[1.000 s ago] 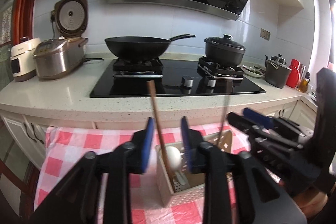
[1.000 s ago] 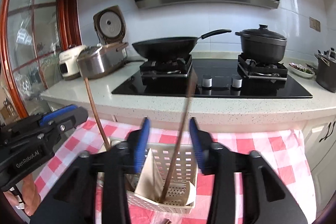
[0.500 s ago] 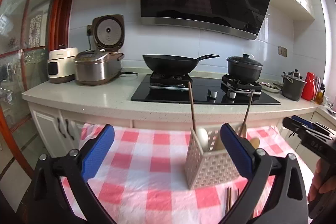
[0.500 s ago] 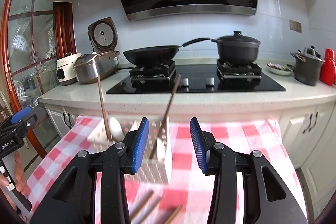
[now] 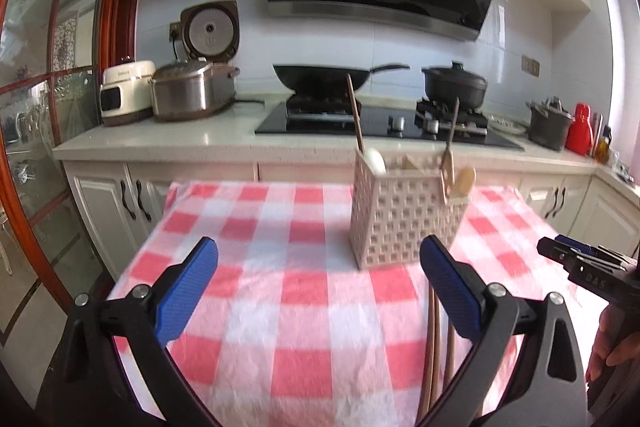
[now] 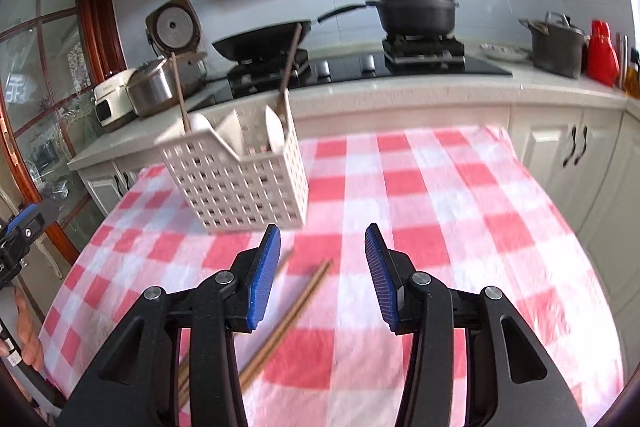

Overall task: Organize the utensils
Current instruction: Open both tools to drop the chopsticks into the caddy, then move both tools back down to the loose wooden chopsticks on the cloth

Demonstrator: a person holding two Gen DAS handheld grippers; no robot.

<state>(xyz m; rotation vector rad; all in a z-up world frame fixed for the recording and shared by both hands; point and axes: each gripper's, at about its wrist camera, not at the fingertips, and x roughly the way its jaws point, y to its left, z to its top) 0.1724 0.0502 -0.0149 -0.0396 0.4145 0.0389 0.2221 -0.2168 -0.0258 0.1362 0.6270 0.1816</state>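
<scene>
1. On the red-and-white checked tablecloth (image 5: 304,291) stands a white perforated utensil basket (image 5: 404,219), upright and toward the far side of the table; in the right wrist view the basket (image 6: 244,183) sits left of centre.
2. Inside the basket, a long brown stick-like handle (image 5: 355,119) rises on the left next to a white spoon bowl (image 5: 375,159); a second thin handle (image 5: 451,129) leans on the right side beside a pale wooden spoon head (image 5: 464,181); motion blur makes it hard to say which compartment each one sits in.
3. Loose brown chopsticks (image 6: 292,319) lie flat on the cloth, on the near side of the basket and apart from it; in the left wrist view the chopsticks (image 5: 434,343) run partly under the right-hand finger of that gripper.
4. The left gripper (image 5: 318,287) hangs above the cloth with its blue-padded fingers spread wide and nothing between them; the basket is ahead of it, untouched.
5. The right gripper (image 6: 323,277) is also parted, less widely, holding nothing; the chopsticks lie on the cloth below the gap between its pads.
6. Behind the table runs a counter with a black wok (image 5: 320,77), a lidded black pot (image 5: 455,85), and a rice cooker (image 5: 196,91) with its lid raised.
</scene>
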